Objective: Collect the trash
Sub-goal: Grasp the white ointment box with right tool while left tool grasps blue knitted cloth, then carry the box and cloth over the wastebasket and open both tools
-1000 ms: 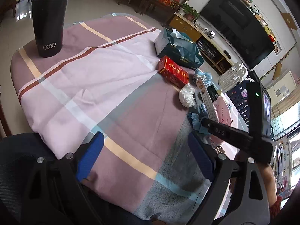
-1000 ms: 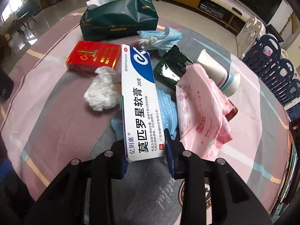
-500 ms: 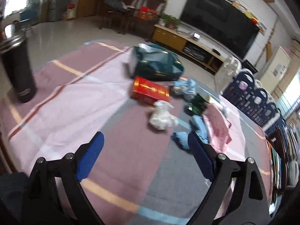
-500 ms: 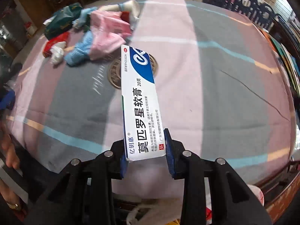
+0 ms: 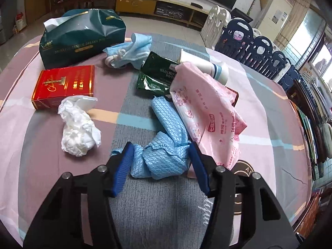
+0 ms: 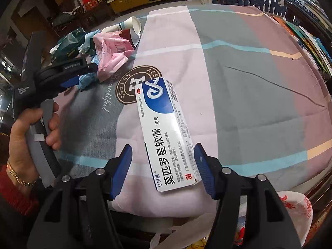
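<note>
— Near the table's (image 6: 238, 66) front edge, what is the right gripper (image 6: 162, 161) doing?

— Its jaws have just been opening. The white and blue medicine box (image 6: 166, 134) lies between the blue pads, but neither pad presses on it; there is a clear gap on the left side, and the right pad is only just beside the box's lower corner. The box lies slanted, its far end toward the round brown logo (image 6: 126, 85) printed on the striped cloth.

— And below that edge?

— A white plastic bag with red print (image 6: 294, 209) shows past the table's edge, at the lower right of the right wrist view.

— What about the left gripper (image 5: 159, 161)?

— Its jaws have just been closing around a crumpled blue quilted cloth (image 5: 166, 143). The cloth fills the space between the pads and seems to touch both; whether they squeeze it I cannot tell. In the right wrist view a hand (image 6: 27, 137) holds that gripper's handle, a gold bracelet and red sleeve at the wrist.

— What else lies in the pile?

— Touching the cloth on its right, a pink plastic wrapper (image 5: 209, 114). Beyond it a dark green packet (image 5: 157, 76), a paper cup on its side (image 5: 207, 66) and a blue face mask (image 5: 130, 51). Toward the left edge, a wad of white tissue (image 5: 78, 128), just beside a red tin (image 5: 64, 85), and behind that a dark green tissue pack (image 5: 81, 37).
</note>
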The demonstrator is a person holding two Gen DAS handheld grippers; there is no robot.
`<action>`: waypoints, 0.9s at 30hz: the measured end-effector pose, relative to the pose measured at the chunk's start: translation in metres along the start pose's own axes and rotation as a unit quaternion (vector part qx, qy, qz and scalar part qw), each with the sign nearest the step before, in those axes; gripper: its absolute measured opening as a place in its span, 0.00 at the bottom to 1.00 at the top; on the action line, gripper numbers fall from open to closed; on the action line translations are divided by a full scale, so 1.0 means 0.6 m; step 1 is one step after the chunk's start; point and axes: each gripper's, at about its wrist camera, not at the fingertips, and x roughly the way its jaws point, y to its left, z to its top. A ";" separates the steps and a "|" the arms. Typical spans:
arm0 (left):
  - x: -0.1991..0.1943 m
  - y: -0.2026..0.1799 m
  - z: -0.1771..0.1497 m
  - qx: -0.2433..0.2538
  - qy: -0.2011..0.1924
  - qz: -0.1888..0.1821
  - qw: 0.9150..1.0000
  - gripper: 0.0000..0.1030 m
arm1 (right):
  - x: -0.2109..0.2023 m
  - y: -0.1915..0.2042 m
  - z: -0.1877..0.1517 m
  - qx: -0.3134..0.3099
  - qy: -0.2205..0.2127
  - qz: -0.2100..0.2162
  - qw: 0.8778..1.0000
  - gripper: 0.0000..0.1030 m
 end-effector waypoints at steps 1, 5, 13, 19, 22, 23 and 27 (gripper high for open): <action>0.003 -0.001 0.000 0.002 0.001 -0.006 1.000 0.45 | 0.003 0.001 0.003 0.004 -0.002 -0.001 1.000 0.59; -0.010 -0.011 -0.014 0.025 -0.006 0.008 1.000 0.33 | 0.005 0.006 0.011 0.015 -0.018 -0.007 1.000 0.59; -0.124 -0.009 -0.086 0.022 -0.062 0.034 0.997 0.31 | 0.026 0.006 0.023 0.045 -0.015 -0.019 0.999 0.47; -0.153 0.028 -0.132 -0.049 -0.043 -0.012 0.998 0.31 | 0.009 0.060 -0.003 -0.012 -0.013 -0.013 1.000 0.48; -0.151 0.026 -0.130 -0.044 -0.044 -0.001 0.998 0.31 | 0.021 0.072 -0.005 -0.017 -0.003 -0.025 1.000 0.51; -0.150 0.026 -0.131 -0.042 -0.042 0.000 0.998 0.31 | 0.025 0.072 -0.005 -0.013 -0.001 -0.023 1.000 0.54; -0.148 0.026 -0.133 -0.040 -0.042 0.006 0.998 0.31 | 0.035 0.079 -0.005 -0.018 0.002 -0.035 0.999 0.58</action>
